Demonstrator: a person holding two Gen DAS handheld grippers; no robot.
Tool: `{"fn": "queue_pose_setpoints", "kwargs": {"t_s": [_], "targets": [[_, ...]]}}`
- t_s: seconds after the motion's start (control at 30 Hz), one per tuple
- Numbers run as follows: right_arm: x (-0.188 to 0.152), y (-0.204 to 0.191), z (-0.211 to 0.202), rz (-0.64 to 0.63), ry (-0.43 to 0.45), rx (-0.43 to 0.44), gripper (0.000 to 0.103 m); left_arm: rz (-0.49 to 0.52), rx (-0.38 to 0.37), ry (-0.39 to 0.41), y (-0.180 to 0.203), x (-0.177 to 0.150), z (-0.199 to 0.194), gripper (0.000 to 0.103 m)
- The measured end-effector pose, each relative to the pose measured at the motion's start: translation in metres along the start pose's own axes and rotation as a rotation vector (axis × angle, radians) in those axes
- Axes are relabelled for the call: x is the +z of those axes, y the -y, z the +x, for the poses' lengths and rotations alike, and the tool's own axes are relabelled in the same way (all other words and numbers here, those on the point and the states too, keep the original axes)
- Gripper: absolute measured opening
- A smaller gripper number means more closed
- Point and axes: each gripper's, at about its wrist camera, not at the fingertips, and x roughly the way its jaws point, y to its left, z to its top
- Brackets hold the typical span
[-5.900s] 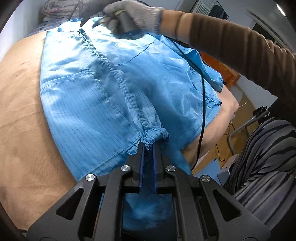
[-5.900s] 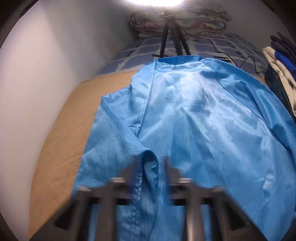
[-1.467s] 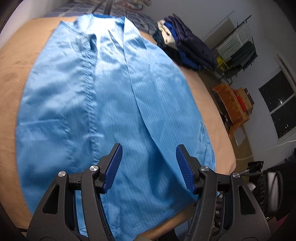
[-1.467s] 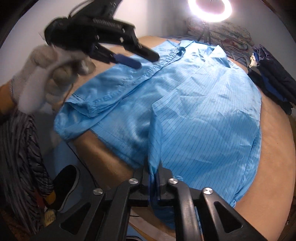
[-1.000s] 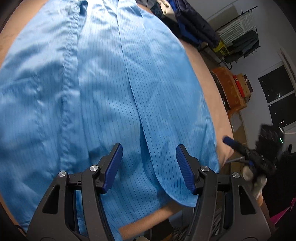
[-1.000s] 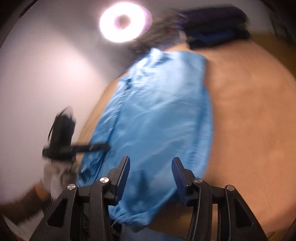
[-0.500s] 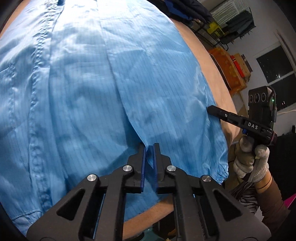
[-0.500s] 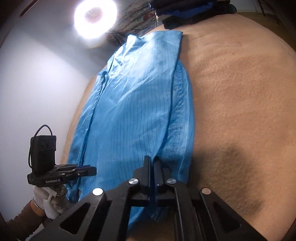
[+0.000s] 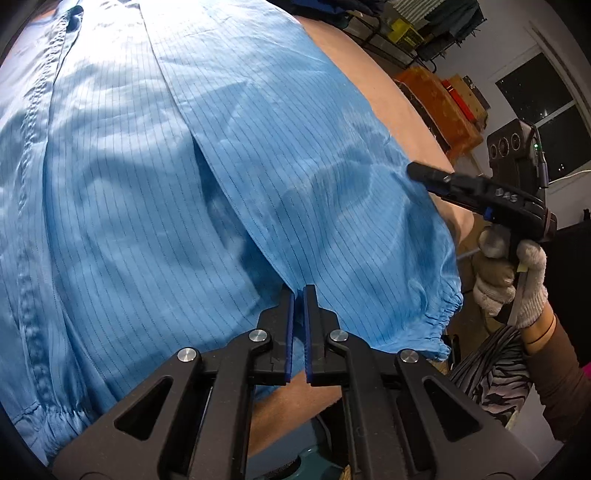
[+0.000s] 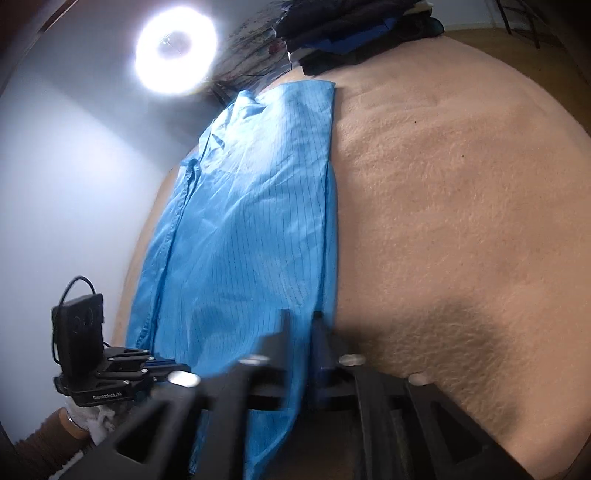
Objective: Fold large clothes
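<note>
A large light-blue pinstriped garment (image 9: 155,192) lies spread on a tan blanket (image 10: 461,221). My left gripper (image 9: 298,291) is shut on the folded edge of the garment near its bottom hem. My right gripper (image 10: 300,321) is shut on the garment's right side edge, with blue cloth hanging between its blurred fingers. The right gripper also shows in the left wrist view (image 9: 417,171), at the garment's right edge. The left gripper shows in the right wrist view (image 10: 168,367), at the garment's lower left.
A pile of dark folded clothes (image 10: 351,33) lies at the far end of the bed. A ring light (image 10: 175,55) shines by the white wall. An orange crate (image 9: 436,107) and a clothes rack (image 9: 436,22) stand beyond the bed's right side.
Both grippers, open a second ago, have closed on the garment's lower edges. The right gripper is now moving, blurred, with the cloth lifted between its fingers.
</note>
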Motion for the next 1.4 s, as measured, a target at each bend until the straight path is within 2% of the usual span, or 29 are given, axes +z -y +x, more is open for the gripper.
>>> {"fn": "queue_pose_setpoints", "kwargs": {"t_s": [0.03, 0.07, 0.13, 0.27, 0.3, 0.37, 0.43, 0.5, 0.53, 0.63, 0.77, 0.87, 1.03, 1.1, 1.23, 1.33, 1.4], "targets": [[0.001, 0.002, -0.003, 0.007, 0.028, -0.016, 0.059, 0.000, 0.002, 0.001, -0.002, -0.002, -0.001, 0.002], [0.002, 0.005, -0.005, 0.010, 0.049, -0.028, 0.064, -0.001, 0.002, 0.001, -0.003, -0.003, -0.003, 0.002], [0.004, 0.013, -0.006, 0.040, 0.058, -0.003, 0.065, -0.004, 0.002, 0.003, -0.004, -0.005, -0.006, 0.002], [0.007, 0.030, 0.002, 0.132, 0.069, 0.114, 0.064, -0.001, 0.005, 0.008, -0.008, -0.007, -0.016, 0.002], [0.008, 0.031, 0.005, 0.143, 0.072, 0.133, 0.063, -0.001, 0.005, 0.009, -0.009, -0.008, -0.017, 0.002], [0.009, 0.033, 0.011, 0.157, 0.074, 0.159, 0.054, 0.003, 0.013, 0.009, -0.016, -0.009, -0.024, 0.002], [0.011, 0.031, 0.020, 0.167, 0.051, 0.181, 0.034, 0.004, 0.017, 0.008, -0.016, -0.010, -0.025, 0.002], [0.010, 0.034, 0.028, 0.196, 0.030, 0.213, 0.022, 0.006, 0.021, 0.009, -0.017, -0.012, -0.028, 0.002], [0.010, 0.036, 0.030, 0.211, 0.026, 0.217, 0.011, 0.008, 0.021, 0.010, -0.013, -0.011, -0.028, 0.002], [0.009, 0.039, 0.029, 0.242, 0.023, 0.222, 0.000, 0.013, 0.009, 0.012, -0.010, -0.011, -0.036, 0.002], [0.013, 0.019, 0.015, 0.177, 0.053, 0.192, 0.000, 0.026, -0.014, 0.044, -0.007, -0.010, -0.058, 0.002], [0.015, 0.005, 0.006, 0.158, 0.078, 0.208, 0.000, 0.008, -0.022, 0.116, -0.013, 0.000, -0.075, 0.002], [0.016, -0.005, 0.017, 0.132, 0.045, 0.119, 0.000, -0.071, 0.039, 0.234, -0.026, 0.028, -0.075, 0.002], [0.016, -0.002, 0.017, 0.140, 0.039, 0.100, 0.000, -0.080, 0.015, 0.230, -0.025, 0.033, -0.066, 0.002], [0.018, -0.009, 0.007, 0.112, 0.055, 0.094, 0.000, 0.004, 0.081, 0.206, -0.002, 0.035, -0.037, 0.002], [0.017, -0.014, 0.003, 0.087, 0.060, 0.083, 0.000, 0.003, 0.110, 0.148, 0.004, 0.031, -0.007, 0.002], [0.016, -0.017, 0.001, 0.074, 0.060, 0.074, 0.000, 0.004, 0.115, 0.144, 0.004, 0.031, -0.003, 0.002]]}}
